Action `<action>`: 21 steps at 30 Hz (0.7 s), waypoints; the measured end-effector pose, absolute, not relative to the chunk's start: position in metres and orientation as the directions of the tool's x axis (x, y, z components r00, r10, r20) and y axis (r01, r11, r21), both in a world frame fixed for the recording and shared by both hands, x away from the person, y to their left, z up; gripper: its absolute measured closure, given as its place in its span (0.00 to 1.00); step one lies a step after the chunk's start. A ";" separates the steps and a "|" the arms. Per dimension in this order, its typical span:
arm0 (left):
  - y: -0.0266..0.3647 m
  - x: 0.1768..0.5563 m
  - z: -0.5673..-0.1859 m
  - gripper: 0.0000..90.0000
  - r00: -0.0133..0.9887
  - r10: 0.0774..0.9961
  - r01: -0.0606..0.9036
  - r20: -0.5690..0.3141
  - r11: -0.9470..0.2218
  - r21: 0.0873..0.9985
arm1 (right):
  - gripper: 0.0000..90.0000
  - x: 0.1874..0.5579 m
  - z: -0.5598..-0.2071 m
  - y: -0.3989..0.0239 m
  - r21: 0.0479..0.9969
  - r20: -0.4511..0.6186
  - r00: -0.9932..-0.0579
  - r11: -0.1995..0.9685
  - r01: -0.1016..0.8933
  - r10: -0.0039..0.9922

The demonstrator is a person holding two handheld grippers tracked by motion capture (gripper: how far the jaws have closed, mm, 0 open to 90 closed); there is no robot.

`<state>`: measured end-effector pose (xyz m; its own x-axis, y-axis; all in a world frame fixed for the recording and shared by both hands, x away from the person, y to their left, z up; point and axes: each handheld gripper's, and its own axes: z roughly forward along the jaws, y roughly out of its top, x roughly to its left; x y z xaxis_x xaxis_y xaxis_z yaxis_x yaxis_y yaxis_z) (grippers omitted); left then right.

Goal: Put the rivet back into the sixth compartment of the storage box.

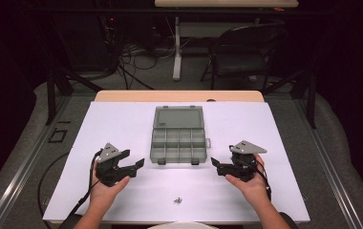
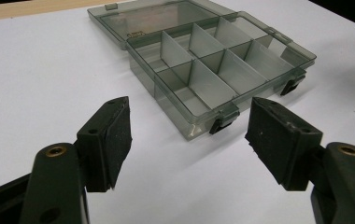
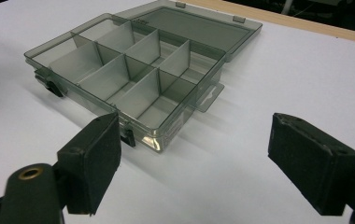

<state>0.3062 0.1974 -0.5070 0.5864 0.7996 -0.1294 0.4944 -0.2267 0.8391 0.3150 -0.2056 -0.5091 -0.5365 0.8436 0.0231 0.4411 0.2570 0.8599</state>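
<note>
tabletop (image 1: 122, 124): white sheet, mostly bare, plenty of room
box (image 1: 177, 138): clear grey organizer, dead centre, lid flipped back flat, all compartments empty, latches facing the near edge
left gripper (image 1: 131, 167): parked left of the box, well apart, tilted inward at its near corner; fingers (image 2: 112, 140) spread wide, nothing between
right gripper (image 1: 220, 166): mirror pose on the right, pointing at the other near corner; fingers (image 3: 94, 161) wide too, holding nothing
screws (image 1: 178, 200): tiny cluster near the front edge, between the hands, too small to count
risk: probably the screws, easy to pinch badly and flick off the edge, or nudge the light box sideways when reaching in
</note>
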 end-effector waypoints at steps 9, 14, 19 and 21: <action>0.193 0.296 -0.508 0.39 0.590 0.801 0.483 -0.105 -0.245 0.841 | 0.21 0.309 -0.510 -0.205 0.868 0.003 -0.544 0.268 0.418 0.839; 0.195 0.290 -0.512 0.45 0.582 0.800 0.493 -0.142 -0.208 0.845 | 0.25 0.304 -0.511 -0.211 0.871 0.029 -0.524 0.235 0.431 0.851; 0.193 0.282 -0.516 0.46 0.569 0.808 0.500 -0.155 -0.189 0.845 | 0.27 0.296 -0.514 -0.213 0.873 0.049 -0.507 0.209 0.440 0.861; 0.191 0.278 -0.517 0.46 0.583 0.798 0.496 -0.154 -0.200 0.845 | 0.27 0.293 -0.516 -0.214 0.869 0.042 -0.505 0.217 0.444 0.862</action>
<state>0.2782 0.1910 -0.5166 0.5833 0.7976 -0.1537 0.4956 -0.1996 0.8453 0.2931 -0.2137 -0.5156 -0.5046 0.8623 0.0422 0.4442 0.2174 0.8691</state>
